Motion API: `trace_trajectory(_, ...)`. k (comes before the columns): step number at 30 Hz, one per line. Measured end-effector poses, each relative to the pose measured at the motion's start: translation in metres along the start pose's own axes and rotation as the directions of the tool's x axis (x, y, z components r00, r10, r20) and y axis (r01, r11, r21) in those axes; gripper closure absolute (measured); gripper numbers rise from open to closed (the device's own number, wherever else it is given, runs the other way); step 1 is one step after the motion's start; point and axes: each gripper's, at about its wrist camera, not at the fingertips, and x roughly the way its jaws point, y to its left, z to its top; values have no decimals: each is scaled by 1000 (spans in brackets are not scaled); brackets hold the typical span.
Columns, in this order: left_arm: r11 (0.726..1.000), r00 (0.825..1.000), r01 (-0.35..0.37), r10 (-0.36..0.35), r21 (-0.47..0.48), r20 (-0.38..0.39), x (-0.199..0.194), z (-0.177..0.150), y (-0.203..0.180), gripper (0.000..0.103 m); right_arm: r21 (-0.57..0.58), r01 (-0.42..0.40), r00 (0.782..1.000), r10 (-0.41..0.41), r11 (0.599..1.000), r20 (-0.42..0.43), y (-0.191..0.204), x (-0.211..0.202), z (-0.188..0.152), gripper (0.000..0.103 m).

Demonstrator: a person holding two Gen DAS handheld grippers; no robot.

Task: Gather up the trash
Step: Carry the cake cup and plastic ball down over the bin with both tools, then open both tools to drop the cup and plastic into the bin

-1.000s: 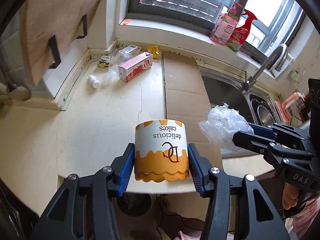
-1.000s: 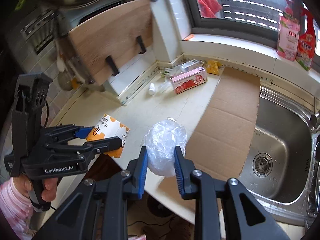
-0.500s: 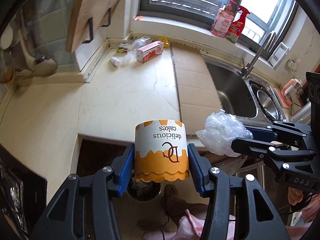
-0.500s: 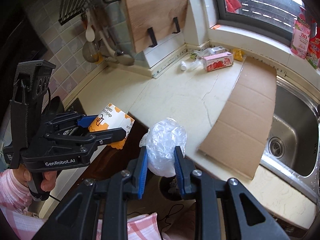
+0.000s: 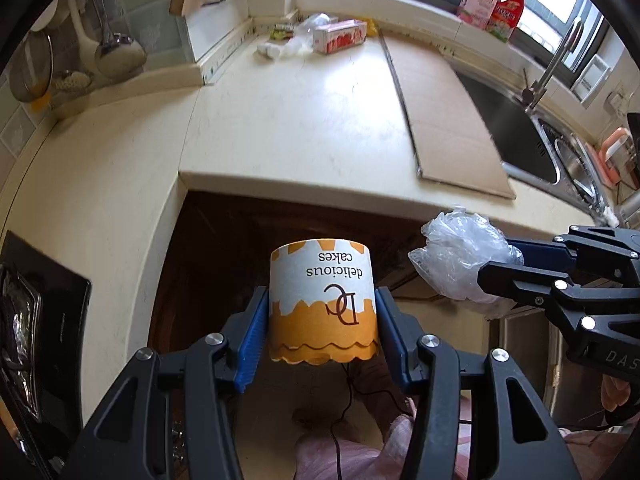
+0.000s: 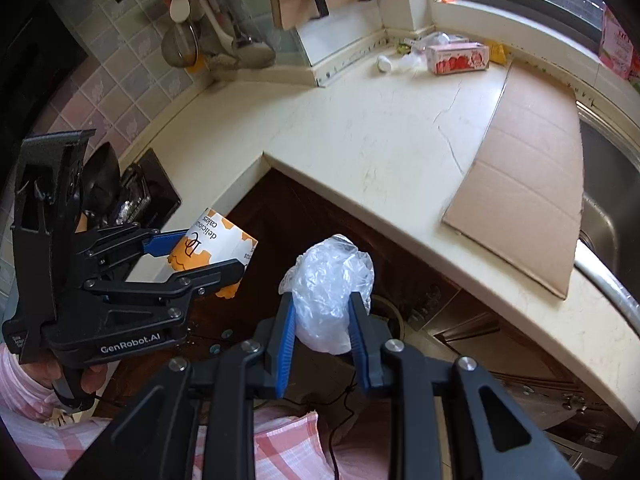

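My left gripper is shut on an orange and white "delicious cakes" paper cup, held in the air in front of the counter edge; it also shows in the right wrist view. My right gripper is shut on a crumpled clear plastic bag, also off the counter, to the right of the cup. More trash lies in the far counter corner: a pink carton, a small white bottle and clear wrappers.
The cream counter carries a flat cardboard sheet beside the steel sink. Dark cabinet fronts lie below the counter. A round bin rim shows under my right gripper. A black stove is at left. Utensils hang on the tiled wall.
Both grippers have pulled back and down from the counter with the cup and bag still held; the counter edge now lies ahead and the cabinet front shows below it.
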Motion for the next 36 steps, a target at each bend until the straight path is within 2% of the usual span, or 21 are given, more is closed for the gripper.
trace_trajectory(2,1000,1000,-20,20,4,-9,14,-8,1,53,-1,1,1000,-1,1000,-16,0,15,-6,77)
trace_trajectory(7,1000,998,-14,13,-20,-54,54,-27,5,53,14,-5,997,6,1000,-71,-6,60,-24,77)
trace_trajectory(13,998,997,-33,29,-46,-72,103,-51,9,53,70,1,991,8,998,-133,-20,121,-49,77)
trace_trajectory(21,990,992,-20,3,-136,-123,185,-83,28,53,120,28,981,-4,992,-196,-41,203,-78,76)
trace_trajectory(33,976,981,-57,15,-212,-195,305,-108,61,52,145,55,966,-16,988,-259,-66,314,-109,74)
trace_trajectory(36,974,976,-76,29,-215,-214,326,-115,66,48,150,50,958,-6,987,-286,-69,336,-116,72)
